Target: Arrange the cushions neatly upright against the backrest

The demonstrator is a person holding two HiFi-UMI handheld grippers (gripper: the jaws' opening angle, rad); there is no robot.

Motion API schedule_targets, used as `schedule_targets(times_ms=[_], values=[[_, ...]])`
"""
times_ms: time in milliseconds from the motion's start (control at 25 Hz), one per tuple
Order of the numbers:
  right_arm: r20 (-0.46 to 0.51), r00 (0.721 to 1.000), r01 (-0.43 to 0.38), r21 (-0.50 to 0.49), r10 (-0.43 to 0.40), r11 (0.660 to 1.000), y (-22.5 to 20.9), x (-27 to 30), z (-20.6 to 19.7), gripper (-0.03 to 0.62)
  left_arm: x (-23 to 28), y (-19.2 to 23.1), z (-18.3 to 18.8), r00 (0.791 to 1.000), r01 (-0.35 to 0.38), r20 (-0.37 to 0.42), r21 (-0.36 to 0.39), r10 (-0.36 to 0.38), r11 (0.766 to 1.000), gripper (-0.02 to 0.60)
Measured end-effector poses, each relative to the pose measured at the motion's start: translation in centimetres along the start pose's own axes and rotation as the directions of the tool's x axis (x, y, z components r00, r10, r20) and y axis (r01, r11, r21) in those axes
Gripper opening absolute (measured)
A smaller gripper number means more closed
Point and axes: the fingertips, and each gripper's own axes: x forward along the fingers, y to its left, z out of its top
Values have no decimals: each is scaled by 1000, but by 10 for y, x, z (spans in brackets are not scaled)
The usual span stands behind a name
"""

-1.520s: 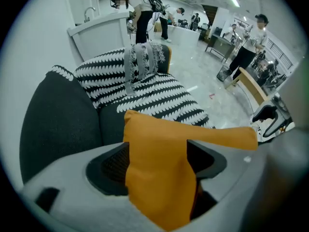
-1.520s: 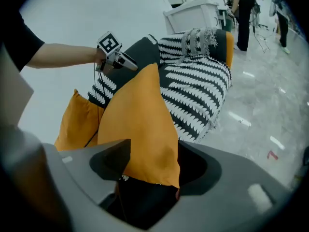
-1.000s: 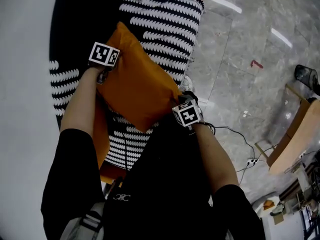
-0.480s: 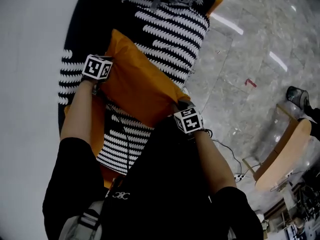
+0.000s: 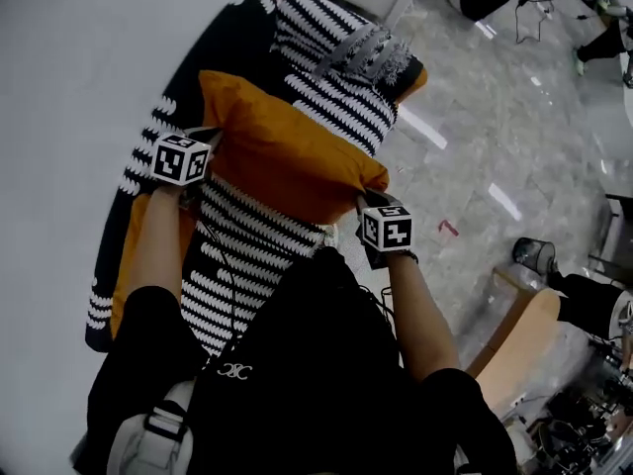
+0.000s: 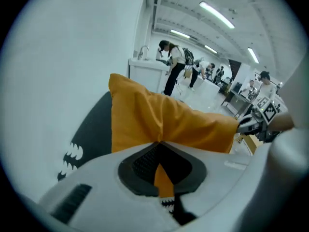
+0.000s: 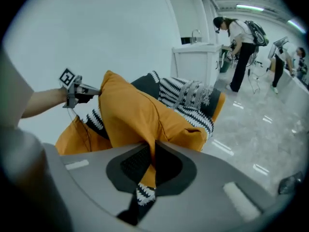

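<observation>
Cushion: orange cushion (image 5: 287,156), slung between the two sets of jaws with one corner in each, its body bulging ahead of them above the sofa seat (image 5: 247,236); not yet stood against the backrest (image 5: 148,132).
Left gripper (image 6: 161,146): clamped hard on an orange corner, cloth pinched flat between the pads (image 6: 142,161), the rest fanning out just past the tips.
Right gripper (image 7: 150,151): jaws just been closing, now nipped on the opposite corner; a fold of orange cloth between them, striped sofa cover showing beneath.
Handling: judged light, soft and floppy, not fragile; thin cover likely to slip free if jerked. Corners fine for carrying; a deeper bite along the side seams probably better for setting it upright.
Backrest side: black with white toothed marks, left of the left jaws, close against a white wall (image 5: 69,67).
Other cushions: second orange cushion (image 5: 121,295) behind the left jaws, near the backrest; grey patterned cushion (image 5: 371,52) well beyond both sets of jaws, at the sofa's far end.
Surface: seat cover in black-and-white stripes, soft and rumpled; a stood cushion likely to slump unless leaned firmly back.
Room: glossy grey stone floor (image 5: 514,137) right of the right jaws; white counter (image 7: 198,57) and standing people (image 7: 241,37) far ahead.
</observation>
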Motion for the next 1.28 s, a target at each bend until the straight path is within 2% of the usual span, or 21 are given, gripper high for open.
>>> schedule_targets(times_ms=[160,360,560,720,800,920,1000,1080,1200,1280], values=[[107,991,71,85,-80,994,-14,-29,66,25,-57,-18,35,988,-17,155,-6,18,1000,11],[222,964,123,113,-146,986,-28,-38,150,23,-93,-28,52,962,-80,260,-37,86,996,11],[258,956,138,27,-140,990,-18,-20,205,23,-107,-27,29,932,-97,326,-201,160,975,11],[246,966,92,-54,-76,994,-11,2,234,23,-109,-31,11,919,-134,317,-307,234,942,11],[217,976,31,-121,-4,992,-3,24,251,23,-110,-32,1,909,-186,290,-365,301,912,11],[150,984,-59,-234,96,970,13,57,278,23,-110,-30,-13,883,-253,241,-479,403,841,11],[122,984,-91,-285,130,954,16,72,300,23,-103,-24,-9,873,-265,221,-534,435,803,11],[98,980,-130,-342,173,931,18,87,321,23,-94,-22,-5,864,-277,199,-580,463,766,11],[46,969,-201,-429,243,881,29,110,346,23,-87,-27,-6,841,-304,158,-655,518,692,11],[22,962,-230,-463,270,856,36,122,360,23,-83,-25,-3,826,-326,132,-682,549,655,11]])
